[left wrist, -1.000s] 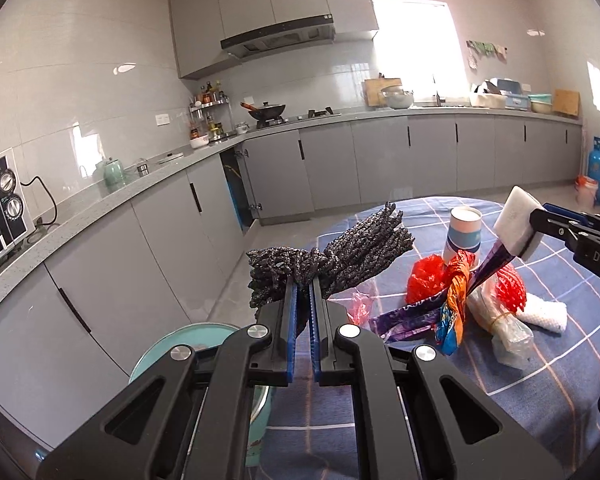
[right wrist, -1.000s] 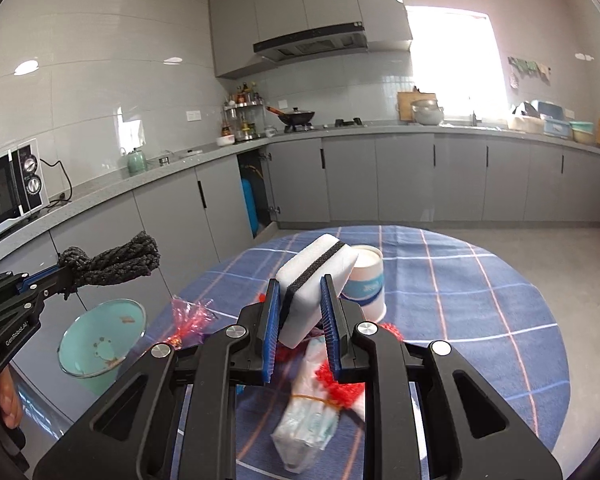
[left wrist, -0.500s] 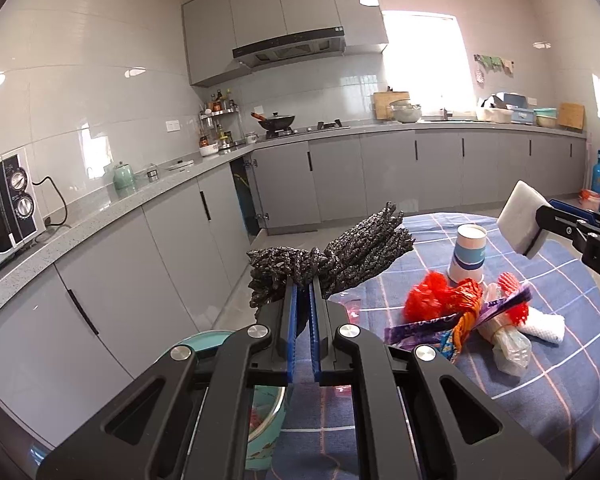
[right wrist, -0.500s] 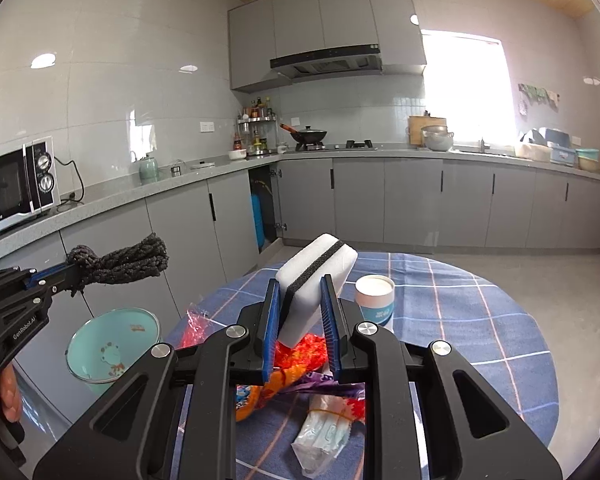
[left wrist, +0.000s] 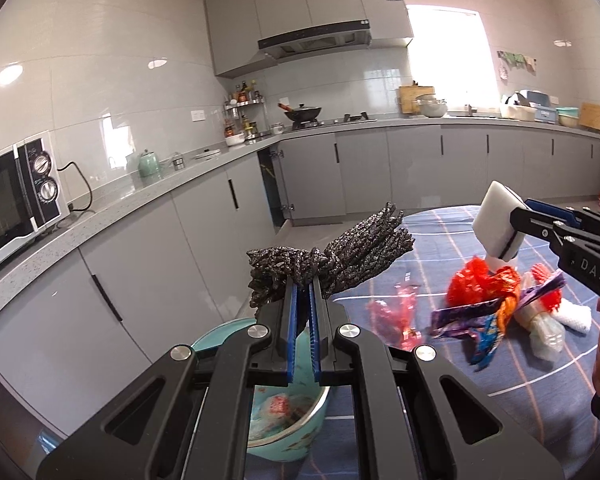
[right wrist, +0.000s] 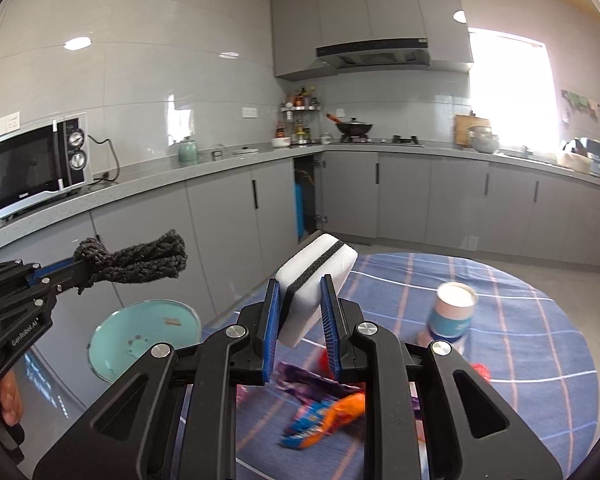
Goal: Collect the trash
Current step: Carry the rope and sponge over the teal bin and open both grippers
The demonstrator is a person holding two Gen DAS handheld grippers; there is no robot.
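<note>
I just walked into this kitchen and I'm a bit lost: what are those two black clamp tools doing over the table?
A person is clearing rubbish, with a clamp tool in each hand. The left gripper is shut on a bundle of dark rope, above a teal bin beside the table. The right gripper is shut on a white sponge. Snack wrappers, red plastic scraps and a paper cup lie on the blue checked cloth, not yet collected.

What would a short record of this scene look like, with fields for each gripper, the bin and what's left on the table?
left gripper: shut on dark knotted rope
right gripper: shut on white sponge
bin: teal bowl beside the table, scraps inside
table: paper cup, orange and purple wrappers, red mesh
</note>
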